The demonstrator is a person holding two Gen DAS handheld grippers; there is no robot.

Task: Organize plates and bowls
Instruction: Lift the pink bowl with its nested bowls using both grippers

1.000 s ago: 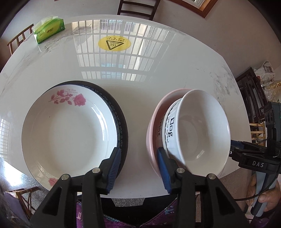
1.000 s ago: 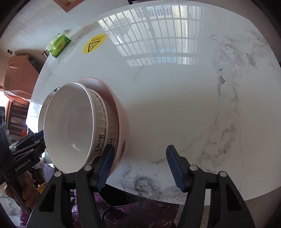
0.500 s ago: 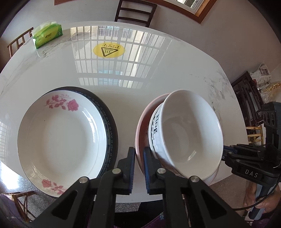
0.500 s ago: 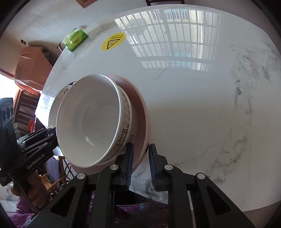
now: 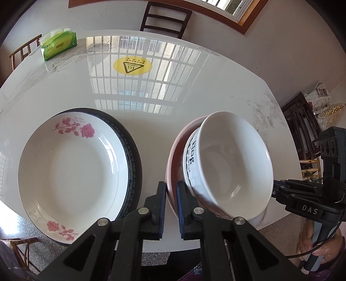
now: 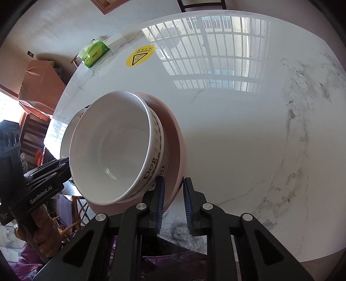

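A white bowl [image 5: 233,164] with black lettering sits nested in a pink bowl [image 5: 175,151] near the table's front edge. My left gripper [image 5: 171,207] is shut on the pink bowl's left rim. My right gripper [image 6: 174,203] is shut on the opposite rim of the pink bowl [image 6: 173,134], with the white bowl [image 6: 112,147] just beside its inner finger. Each view shows the other gripper at the far side of the stack: the right gripper [image 5: 274,191] and the left gripper [image 6: 67,164]. To the left, a white rose-patterned plate [image 5: 71,170] lies on a dark-rimmed plate [image 5: 134,164].
The white marble table [image 5: 216,90] carries a yellow warning sticker [image 5: 132,67] and a green tissue pack [image 5: 59,45] at the far side. A dark chair [image 5: 164,19] stands behind the table. To the right of the bowls the tabletop [image 6: 248,129] is bare marble.
Both grippers went from open, straddling the pink bowl's rim, to shut on it, one on each side. The bowls and plates have stayed where they were.
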